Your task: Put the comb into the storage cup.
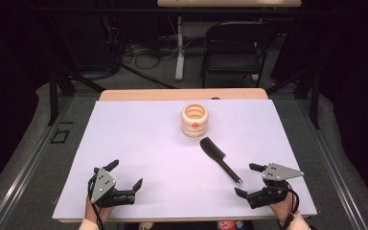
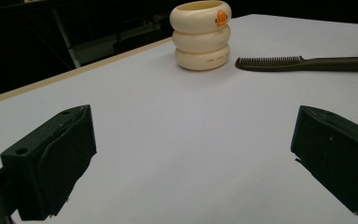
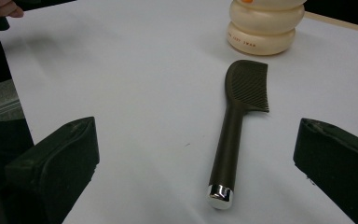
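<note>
Both grippers sit low at my edge of the white table [image 1: 139,143], jaws spread wide, nothing between them. Right gripper [image 1: 252,179] is the one nearest the work: the dark comb [image 1: 220,159] lies flat just ahead of it, chrome handle end pointing back at the jaws, near but not touching, toothed head angled away toward the cream ringed container [image 1: 195,120]. Left gripper [image 1: 124,173] is well apart from both, out on bare table.

View differences, big to small:
- High view gives the layout: comb runs diagonally, container stands upright just beyond its head with a small gap between them.
- Left gripper view sees the comb [image 2: 307,63] side-on, to the right of the container [image 2: 201,35], teeth facing up the frame; it also catches the orange mark near the container's rim and small print on its bottom ring.
- Right gripper view looks straight down the comb [image 3: 235,130], handle cap centred between my open jaws, ribbed head face visible; the container [image 3: 265,25] is cut off at the top.
</note>
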